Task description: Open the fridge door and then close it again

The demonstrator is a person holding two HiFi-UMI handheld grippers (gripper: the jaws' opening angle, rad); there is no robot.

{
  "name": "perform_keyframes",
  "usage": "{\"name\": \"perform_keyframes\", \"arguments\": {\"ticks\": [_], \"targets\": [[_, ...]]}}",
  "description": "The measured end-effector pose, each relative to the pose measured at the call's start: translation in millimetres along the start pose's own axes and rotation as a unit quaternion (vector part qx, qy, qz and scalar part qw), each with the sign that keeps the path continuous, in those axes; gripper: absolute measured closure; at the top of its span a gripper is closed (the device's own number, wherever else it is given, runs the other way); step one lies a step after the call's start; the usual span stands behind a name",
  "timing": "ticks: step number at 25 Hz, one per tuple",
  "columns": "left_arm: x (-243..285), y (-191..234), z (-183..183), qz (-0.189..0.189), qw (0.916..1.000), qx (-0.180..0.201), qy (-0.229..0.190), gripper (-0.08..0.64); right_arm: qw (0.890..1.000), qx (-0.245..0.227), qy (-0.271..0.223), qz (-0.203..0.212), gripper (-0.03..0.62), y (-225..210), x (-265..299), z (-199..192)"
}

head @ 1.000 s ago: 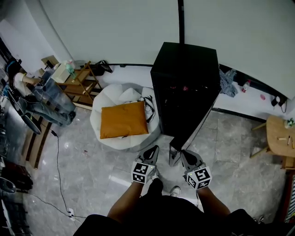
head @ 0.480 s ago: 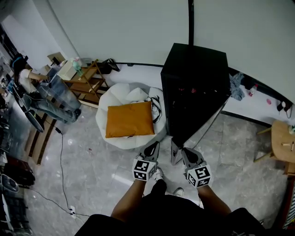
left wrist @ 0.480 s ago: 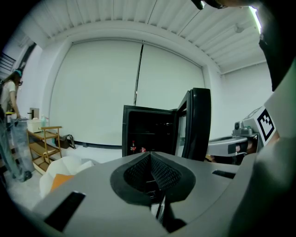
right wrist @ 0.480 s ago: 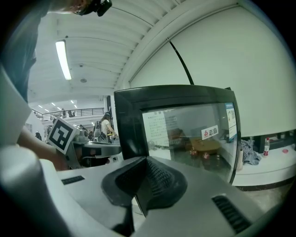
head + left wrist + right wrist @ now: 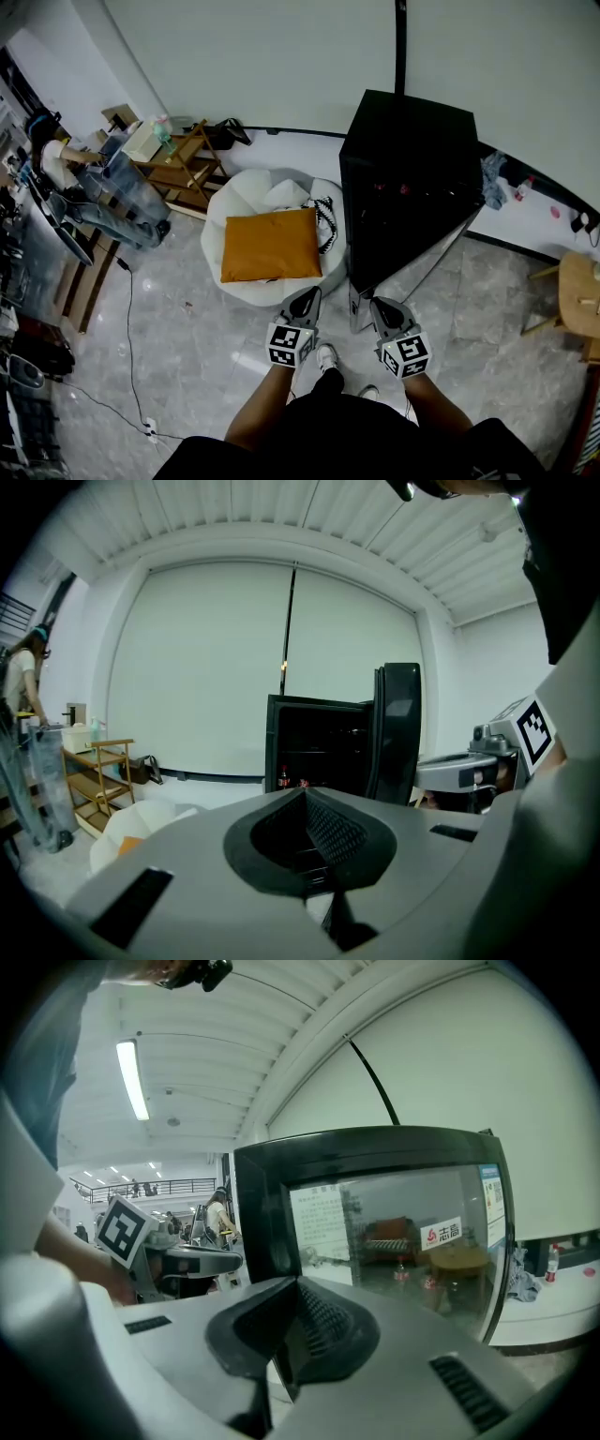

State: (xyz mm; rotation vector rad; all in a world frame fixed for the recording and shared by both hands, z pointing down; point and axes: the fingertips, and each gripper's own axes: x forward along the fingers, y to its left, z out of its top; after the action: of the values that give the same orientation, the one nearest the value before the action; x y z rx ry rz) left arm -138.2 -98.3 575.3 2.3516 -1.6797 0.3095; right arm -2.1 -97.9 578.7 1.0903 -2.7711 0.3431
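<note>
The black fridge (image 5: 412, 159) stands against the wall with its glass door (image 5: 417, 258) swung out toward me. The door's free edge reaches down between my two grippers. My left gripper (image 5: 309, 295) is shut and empty, just left of that edge. My right gripper (image 5: 378, 306) is just right of it, jaws together, nothing seen between them. In the left gripper view the fridge (image 5: 314, 747) is open with bottles (image 5: 284, 780) inside and the door (image 5: 398, 728) edge-on. In the right gripper view the door's glass (image 5: 394, 1232) fills the space right ahead.
A white beanbag (image 5: 253, 202) with an orange cushion (image 5: 272, 246) lies left of the fridge. A wooden rack (image 5: 183, 164) and clutter stand at the far left beside a person (image 5: 52, 155). A cable (image 5: 129, 319) runs over the floor. A wooden table (image 5: 581, 295) is at the right.
The fridge has drifted right in the head view while both grippers stayed by the door's free edge, so they have shifted left relative to the fridge body. Both stay shut.
</note>
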Motion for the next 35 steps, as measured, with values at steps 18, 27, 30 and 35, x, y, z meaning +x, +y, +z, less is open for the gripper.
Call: {"name": "perform_keyframes", "arguments": {"ticks": [18,27,30,35], "targets": [[31,45,9,-0.020,0.9998,0.000,0.003,0.538,1.000,-0.019,0.004,-0.004,0.574,-7,73,17],[51,58,10,-0.039,0.9992,-0.003,0.010,0.538,0.999,-0.033,0.005,-0.032,0.574,-26,105,23],[59,62,16,-0.045,0.9990,0.002,0.004,0.538,0.999,-0.036,0.004,-0.041,0.574,-36,114,26],[72,71,18,-0.053,0.9986,0.005,0.006,0.538,0.998,-0.045,0.006,-0.048,0.574,-45,130,31]]}}
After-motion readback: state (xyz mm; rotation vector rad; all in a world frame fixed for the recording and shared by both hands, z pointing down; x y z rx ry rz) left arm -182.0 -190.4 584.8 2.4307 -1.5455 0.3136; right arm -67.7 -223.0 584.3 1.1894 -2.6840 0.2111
